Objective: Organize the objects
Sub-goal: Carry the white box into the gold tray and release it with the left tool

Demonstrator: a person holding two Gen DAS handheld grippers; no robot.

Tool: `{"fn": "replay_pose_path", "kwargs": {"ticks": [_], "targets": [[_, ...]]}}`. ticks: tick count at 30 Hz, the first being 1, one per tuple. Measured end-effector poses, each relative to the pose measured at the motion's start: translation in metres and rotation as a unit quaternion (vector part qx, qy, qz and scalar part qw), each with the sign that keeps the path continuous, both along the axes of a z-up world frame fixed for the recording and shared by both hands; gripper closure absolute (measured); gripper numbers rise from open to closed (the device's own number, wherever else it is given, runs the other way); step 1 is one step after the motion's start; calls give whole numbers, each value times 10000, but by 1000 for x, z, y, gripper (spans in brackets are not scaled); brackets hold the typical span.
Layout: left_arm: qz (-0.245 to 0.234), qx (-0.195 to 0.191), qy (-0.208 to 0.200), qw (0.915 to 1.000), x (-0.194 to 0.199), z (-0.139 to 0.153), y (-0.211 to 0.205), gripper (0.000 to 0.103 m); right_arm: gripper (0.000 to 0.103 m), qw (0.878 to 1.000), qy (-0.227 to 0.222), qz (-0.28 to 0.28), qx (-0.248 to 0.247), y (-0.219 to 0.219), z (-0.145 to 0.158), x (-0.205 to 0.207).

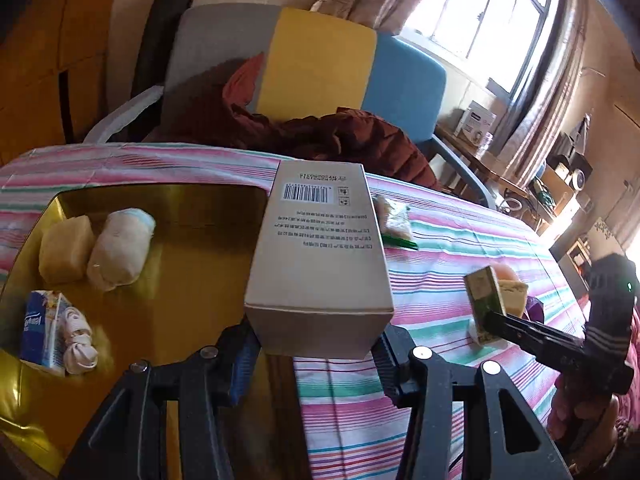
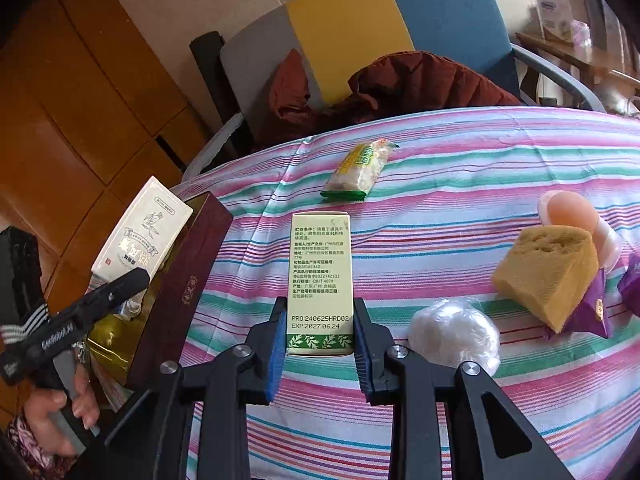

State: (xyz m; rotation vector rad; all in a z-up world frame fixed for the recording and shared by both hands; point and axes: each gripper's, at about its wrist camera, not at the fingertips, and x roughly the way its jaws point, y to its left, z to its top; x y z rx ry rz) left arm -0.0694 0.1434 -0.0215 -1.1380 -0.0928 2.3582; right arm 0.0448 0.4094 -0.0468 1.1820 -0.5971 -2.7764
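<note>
left gripper [image 1: 316,356] clamped on beige carton [image 1: 320,248], right gripper [image 2: 320,354] clamped on green box [image 2: 321,276]; carry carton level, clear gold-lined box [image 1: 168,208] wall, lower beside sponge [image 1: 66,250].

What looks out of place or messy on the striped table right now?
Nothing is spilled or damaged. Loose items lie scattered on the striped tablecloth: a snack packet, a yellow sponge, and a white wrapped ball, all outside the gold-lined box.

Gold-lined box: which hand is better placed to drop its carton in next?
Left, probably. The left gripper holds its beige carton right at the gold-lined box; the right gripper holds its green carton over the striped cloth.
</note>
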Motion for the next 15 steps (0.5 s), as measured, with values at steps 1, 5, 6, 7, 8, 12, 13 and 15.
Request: {"fn": "replay_pose_path", "kwargs": {"ticks": [1, 5, 6, 7, 8, 12, 13, 15], "targets": [[81, -25, -149, 9999, -10, -2, -8, 52, 73, 9999, 50, 44, 114, -3, 2, 0], [358, -163, -453, 9982, -40, -14, -33, 52, 73, 9993, 35, 166, 329, -17, 4, -2], [429, -183, -513, 9976, -46, -16, -38, 52, 73, 9993, 11, 184, 325, -20, 5, -3], [478, -237, -605, 9967, -52, -19, -41, 52, 73, 9993, -6, 199, 320, -24, 6, -4], [492, -290, -728, 9957, -59, -24, -43, 52, 73, 9993, 4, 220, 295, -28, 8, -5], [580, -530, -1023, 9916, -80, -39, -48, 52, 73, 9988, 119, 390, 252, -50, 20, -9], [622, -542, -1070, 9908, -83, -43, -50, 52, 73, 9986, 151, 443, 262, -56, 23, -11], [638, -567, -1153, 9896, -89, -47, -53, 52, 73, 9978, 198, 571, 258, -70, 29, -14]]}}
